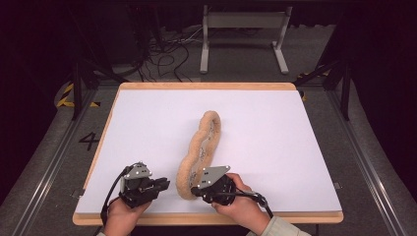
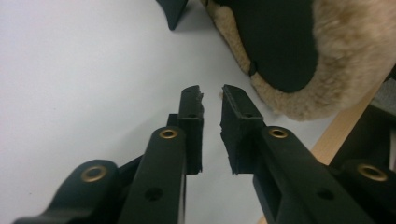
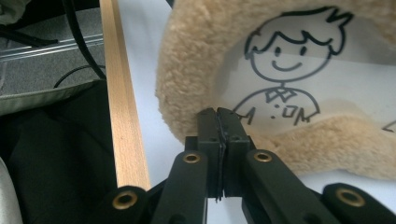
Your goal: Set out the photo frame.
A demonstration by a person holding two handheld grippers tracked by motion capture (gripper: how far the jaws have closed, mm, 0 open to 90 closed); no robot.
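**Fleece Item Pinched at Near End, Left Gripper Free**

While the right gripper [image 3: 218,116] pinches the near end of the fleece pillow [image 1: 199,152], its jaws stand pressed together at the fleece edge beside the printed cartoon boy [image 3: 285,70]; whether fabric sits between them cannot be confirmed. The pillow lies lengthwise down the middle of the white table [image 1: 147,123], its near end close to the wooden edge. Left gripper [image 2: 212,100], just left of that near end, has jaws narrowly parted with nothing between. Judgement: the second grip should take the fleece border nearby, biting deep into the pile, before any lift or drag, so the soft body does not slip or fold.
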